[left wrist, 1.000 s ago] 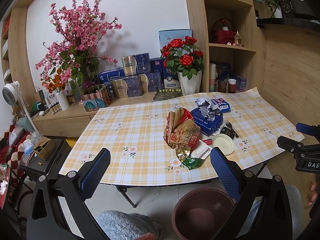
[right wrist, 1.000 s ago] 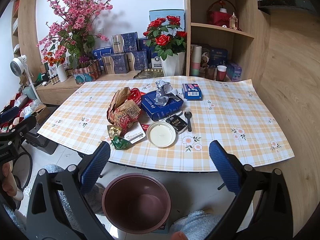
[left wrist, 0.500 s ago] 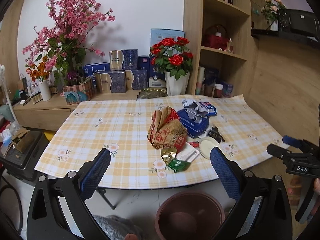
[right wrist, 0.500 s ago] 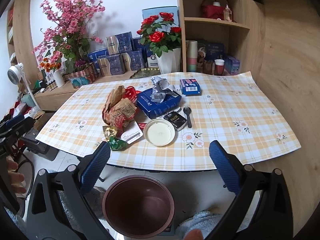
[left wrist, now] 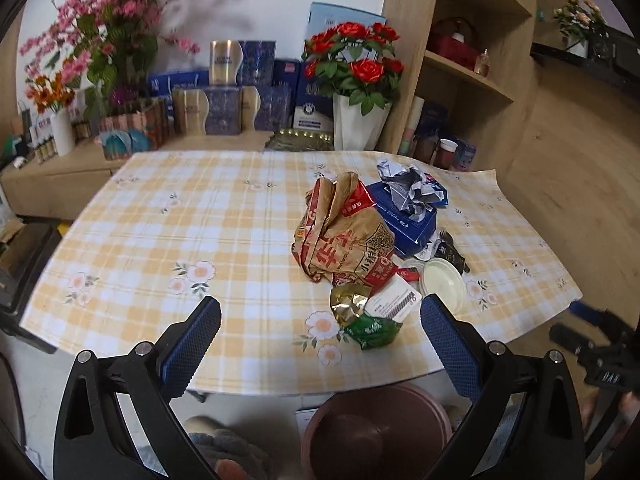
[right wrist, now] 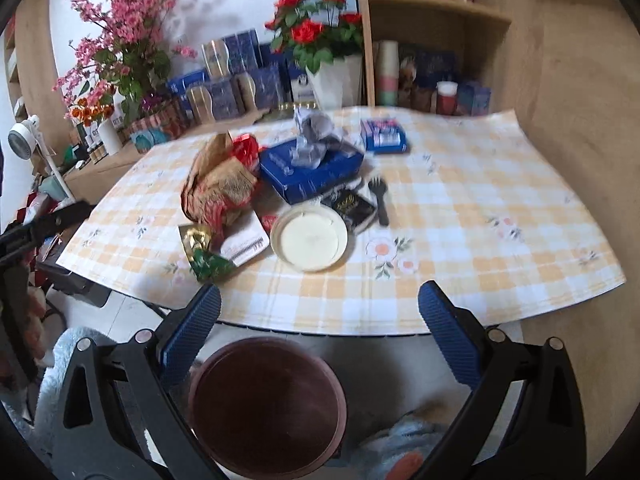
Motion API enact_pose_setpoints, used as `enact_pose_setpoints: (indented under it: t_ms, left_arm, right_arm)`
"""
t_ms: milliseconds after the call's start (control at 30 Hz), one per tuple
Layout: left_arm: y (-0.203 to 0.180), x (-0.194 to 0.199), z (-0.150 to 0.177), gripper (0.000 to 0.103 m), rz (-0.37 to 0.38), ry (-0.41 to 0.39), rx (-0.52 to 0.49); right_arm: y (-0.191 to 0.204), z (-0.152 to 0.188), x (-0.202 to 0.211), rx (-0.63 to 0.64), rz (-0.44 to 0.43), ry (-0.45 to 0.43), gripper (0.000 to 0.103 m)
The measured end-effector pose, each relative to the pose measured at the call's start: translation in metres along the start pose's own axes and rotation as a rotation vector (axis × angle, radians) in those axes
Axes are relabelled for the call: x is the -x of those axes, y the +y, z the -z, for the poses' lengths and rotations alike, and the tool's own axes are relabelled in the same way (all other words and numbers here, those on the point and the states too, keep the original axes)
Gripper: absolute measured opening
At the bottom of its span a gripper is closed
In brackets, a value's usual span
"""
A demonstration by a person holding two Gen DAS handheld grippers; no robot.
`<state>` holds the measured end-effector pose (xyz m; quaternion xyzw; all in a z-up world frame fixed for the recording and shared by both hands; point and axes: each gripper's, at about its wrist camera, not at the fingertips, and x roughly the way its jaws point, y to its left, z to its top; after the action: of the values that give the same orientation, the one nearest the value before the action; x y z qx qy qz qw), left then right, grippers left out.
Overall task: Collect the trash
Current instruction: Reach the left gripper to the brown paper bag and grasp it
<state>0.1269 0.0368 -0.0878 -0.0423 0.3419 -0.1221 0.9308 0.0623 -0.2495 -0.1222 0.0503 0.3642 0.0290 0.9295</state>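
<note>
Trash is heaped on the checked tablecloth: a crumpled brown-and-red paper bag (left wrist: 344,232) (right wrist: 218,186), a blue box (left wrist: 404,216) (right wrist: 312,170) with crumpled silver paper (left wrist: 408,186) on it, a round white lid (left wrist: 444,282) (right wrist: 309,237), a green-and-gold wrapper (left wrist: 366,322) (right wrist: 206,256), a white card (left wrist: 394,302), a black packet (right wrist: 354,208) and a black fork (right wrist: 380,198). A maroon bin (left wrist: 378,432) (right wrist: 268,404) stands on the floor under the near table edge. My left gripper (left wrist: 320,344) and right gripper (right wrist: 319,320) both hang open and empty at that edge.
Red roses in a white vase (left wrist: 358,80), pink blossoms (left wrist: 108,40) and stacked gift boxes (left wrist: 224,100) line the sideboard behind the table. A wooden shelf unit (left wrist: 472,60) stands at the right. A small blue packet (right wrist: 383,141) lies further back on the cloth.
Both grippers have moved closer to the table and the trash heap; the view is now nearer and slightly blurred. Both stay open.
</note>
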Motion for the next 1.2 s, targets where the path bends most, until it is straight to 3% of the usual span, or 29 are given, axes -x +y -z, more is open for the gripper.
enact_pose_setpoints:
  t_ms: [133,300,533,667,767,800,900,1200]
  left_arm:
    - [0.015,-0.028,-0.010,0.097,0.007,0.025,0.064]
    - [0.023,-0.071,-0.028,0.089,0.048,0.085,0.106]
    - [0.030,-0.162,-0.069,0.088,0.122,0.175,0.139]
    - [0.039,-0.208,-0.076,0.087,0.153,0.227,0.216]
    - [0.043,-0.227,-0.075,0.077,0.188,0.247,0.258]
    - [0.041,-0.229,-0.074,0.063,0.200,0.251,0.257]
    - [0.037,-0.227,-0.073,0.052,0.200,0.232,0.220]
    - [0.048,-0.179,-0.110,0.048,0.155,0.102,0.196]
  right_arm:
    - [-0.009,0.000,-0.015,-0.018,0.053,-0.010,0.097]
    - [-0.029,-0.001,-0.042,-0.118,0.030,0.011,0.097]
    - [-0.035,-0.004,-0.074,-0.138,0.005,0.033,0.097]
    - [-0.038,-0.005,-0.084,-0.136,-0.009,0.030,0.097]
    - [-0.039,-0.004,-0.094,-0.121,-0.021,0.022,0.097]
    - [-0.039,-0.004,-0.097,-0.121,-0.026,0.022,0.097]
    - [-0.037,-0.004,-0.111,-0.122,-0.059,0.025,0.097]
    - [-0.009,-0.013,-0.154,-0.074,-0.085,0.029,0.097]
